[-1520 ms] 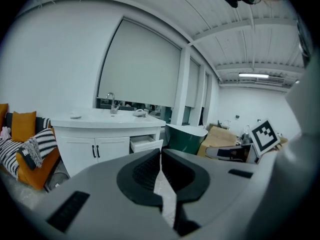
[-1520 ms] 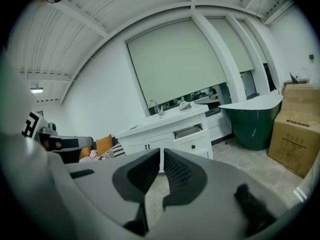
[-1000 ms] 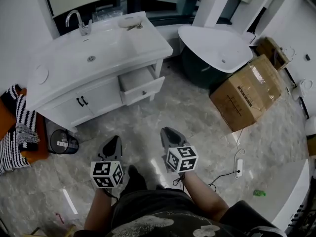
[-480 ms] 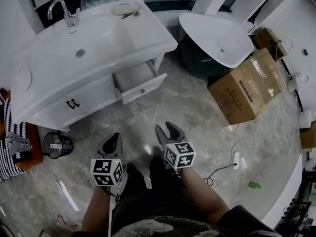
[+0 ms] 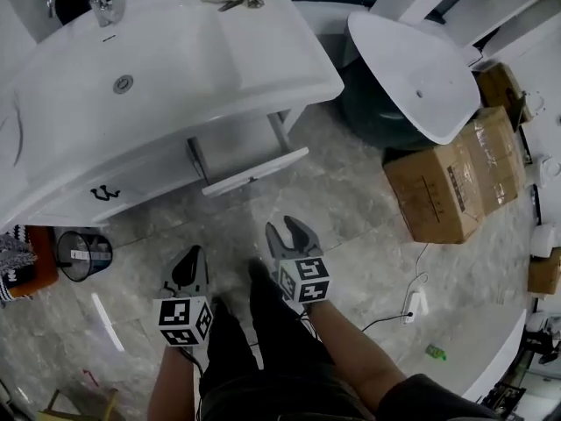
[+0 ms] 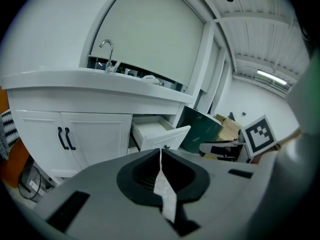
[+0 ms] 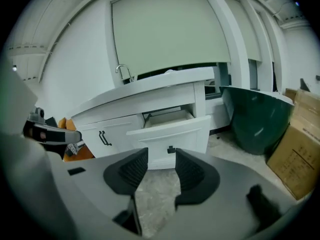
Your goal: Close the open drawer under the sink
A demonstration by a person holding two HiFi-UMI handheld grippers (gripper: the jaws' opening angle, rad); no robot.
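The white drawer point(image 5: 254, 172) stands pulled out under the right part of the sink counter point(image 5: 175, 60). It also shows in the left gripper view as the drawer point(image 6: 160, 135). In the right gripper view the drawer front point(image 7: 170, 131) carries a small dark knob point(image 7: 171, 149), straight ahead of the jaws. My right gripper point(image 5: 287, 229) point(image 7: 161, 156) is open and empty, over the floor a short way in front of the drawer. My left gripper point(image 5: 188, 266) point(image 6: 160, 151) is shut on nothing, lower left of the drawer and farther from it.
Two cabinet doors with black handles point(image 5: 103, 193) sit left of the drawer. A small black bin point(image 5: 81, 254) stands at the cabinet's left foot. A white basin on a dark green stand point(image 5: 412, 68) and cardboard boxes point(image 5: 447, 187) fill the right. A cable and power strip point(image 5: 412, 303) lie on the marble floor.
Both grippers have come forward and down toward the cabinet, which now fills more of the view. The right gripper's jaws went from shut to open. The left stayed shut.
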